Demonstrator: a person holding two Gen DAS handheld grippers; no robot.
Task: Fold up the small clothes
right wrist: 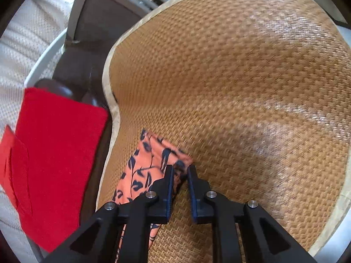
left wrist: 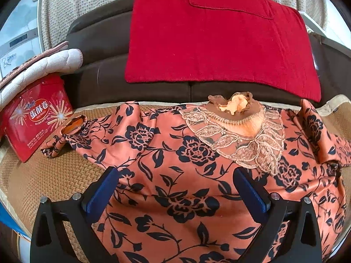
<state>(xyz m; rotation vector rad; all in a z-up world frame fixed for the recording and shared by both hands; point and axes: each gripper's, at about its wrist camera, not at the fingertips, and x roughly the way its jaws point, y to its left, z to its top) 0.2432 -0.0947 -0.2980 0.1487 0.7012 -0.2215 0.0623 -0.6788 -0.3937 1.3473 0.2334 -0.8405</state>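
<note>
An orange blouse (left wrist: 186, 175) with black flowers and a lace collar (left wrist: 241, 135) lies spread on the woven mat (left wrist: 61, 175), neck toward the sofa. My left gripper (left wrist: 175, 186) hovers open over its middle, the blue pads wide apart and nothing pinched between them. In the right wrist view, one sleeve (right wrist: 149, 164) stretches out over the mat (right wrist: 241, 87). My right gripper (right wrist: 180, 171) is shut on the sleeve's cuff end, and the fabric shows in the narrow slit between the fingertips. The other sleeve (left wrist: 72, 138) lies crumpled at the left, near the tin.
A red egg-roll tin (left wrist: 35, 118) leans at the left under a white quilted pad (left wrist: 43, 65). A red cloth (left wrist: 215, 37) drapes the dark brown sofa (left wrist: 98, 43) behind the mat. The mat's pale border (right wrist: 107, 70) runs beside the sofa.
</note>
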